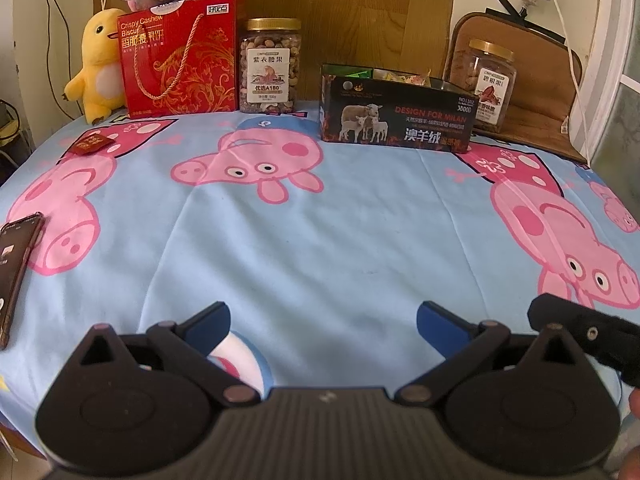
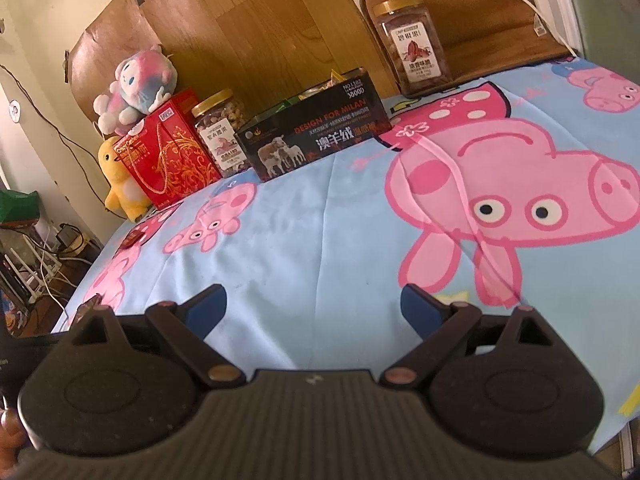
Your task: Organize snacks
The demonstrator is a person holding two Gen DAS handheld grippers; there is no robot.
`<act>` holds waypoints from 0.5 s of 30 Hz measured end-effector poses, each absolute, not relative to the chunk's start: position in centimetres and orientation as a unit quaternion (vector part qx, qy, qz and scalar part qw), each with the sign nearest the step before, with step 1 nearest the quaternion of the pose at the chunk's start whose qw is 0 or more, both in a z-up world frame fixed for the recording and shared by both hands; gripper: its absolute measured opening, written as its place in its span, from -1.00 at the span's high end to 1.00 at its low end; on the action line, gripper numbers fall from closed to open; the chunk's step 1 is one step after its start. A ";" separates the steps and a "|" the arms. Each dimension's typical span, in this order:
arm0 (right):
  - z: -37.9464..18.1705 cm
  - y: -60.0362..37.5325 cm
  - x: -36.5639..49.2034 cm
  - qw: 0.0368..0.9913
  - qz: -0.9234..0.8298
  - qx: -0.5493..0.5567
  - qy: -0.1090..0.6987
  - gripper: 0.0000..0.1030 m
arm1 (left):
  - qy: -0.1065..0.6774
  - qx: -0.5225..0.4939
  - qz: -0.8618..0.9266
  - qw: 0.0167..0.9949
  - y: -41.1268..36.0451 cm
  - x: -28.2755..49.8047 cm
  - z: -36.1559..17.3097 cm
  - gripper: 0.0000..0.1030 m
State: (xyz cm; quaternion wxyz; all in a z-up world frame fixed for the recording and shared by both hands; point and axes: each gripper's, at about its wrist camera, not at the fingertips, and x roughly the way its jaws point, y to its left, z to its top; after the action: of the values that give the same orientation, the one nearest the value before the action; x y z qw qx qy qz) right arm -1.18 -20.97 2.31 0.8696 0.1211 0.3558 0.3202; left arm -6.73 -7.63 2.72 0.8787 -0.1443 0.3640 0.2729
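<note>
A black open box (image 1: 396,120) (image 2: 316,140) with snack packets showing over its rim stands at the back of the table. Left of it are a gold-lidded nut jar (image 1: 270,68) (image 2: 222,132) and a red biscuit gift box (image 1: 180,56) (image 2: 168,156). A second nut jar (image 1: 488,84) (image 2: 414,44) stands at the back right. One small red packet (image 1: 90,145) (image 2: 132,238) lies on the cloth at the far left. My left gripper (image 1: 322,322) and my right gripper (image 2: 314,306) both hover open over the near cloth, holding nothing.
The table wears a blue cartoon-pig cloth (image 1: 320,220). A yellow plush duck (image 1: 100,64) and a pink-blue plush (image 2: 136,84) sit at the back left. A phone (image 1: 16,264) lies at the left edge. A brown cushion (image 1: 536,104) leans at the back right.
</note>
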 end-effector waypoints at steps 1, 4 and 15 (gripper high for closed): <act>2.2 -21.0 -1.1 0.869 0.319 0.122 0.358 -0.86 | 0.364 -0.144 0.273 0.879 -7.6 -6.8 2.7 -1.00; 2.4 -21.0 -1.2 0.870 0.319 0.123 0.355 -0.86 | 0.363 -0.141 0.274 0.879 -7.6 -6.7 2.8 -1.00; 2.5 -21.0 -1.4 0.872 0.318 0.122 0.352 -0.86 | 0.340 -0.136 0.287 0.885 -7.5 -7.1 3.1 -1.00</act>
State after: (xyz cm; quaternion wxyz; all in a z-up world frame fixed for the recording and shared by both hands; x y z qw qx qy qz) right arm -1.42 -20.96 2.53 0.8718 0.1223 0.3518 0.3182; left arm -7.08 -7.49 3.10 0.8852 -0.1361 0.3400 0.2868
